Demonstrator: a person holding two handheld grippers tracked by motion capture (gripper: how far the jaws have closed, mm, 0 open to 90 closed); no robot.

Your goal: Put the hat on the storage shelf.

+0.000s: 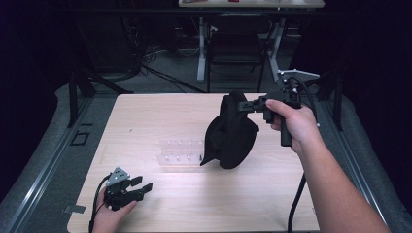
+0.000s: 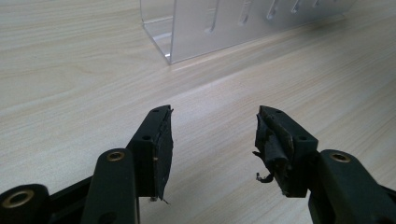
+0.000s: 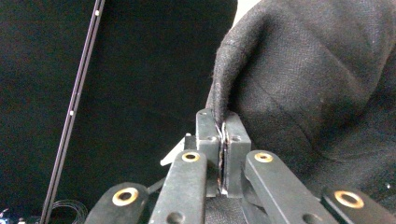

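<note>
Right tongs (image 1: 250,104): clenched on edge of black woollen fabric hat (image 1: 230,132), held above bench (image 1: 145,121).
Left tongs (image 1: 142,184): released, empty, rested on bench.

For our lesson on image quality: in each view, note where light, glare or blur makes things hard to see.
High view: bright table, dark surroundings, and the black hat loses detail. Left gripper view: glare streaks the table in front of the clear rack, whose far end is soft. Right gripper view: sharp fabric at the right gripper, black background.

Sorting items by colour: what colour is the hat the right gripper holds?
Black: the hat, pinched by the right gripper, shows best in the high view.
</note>
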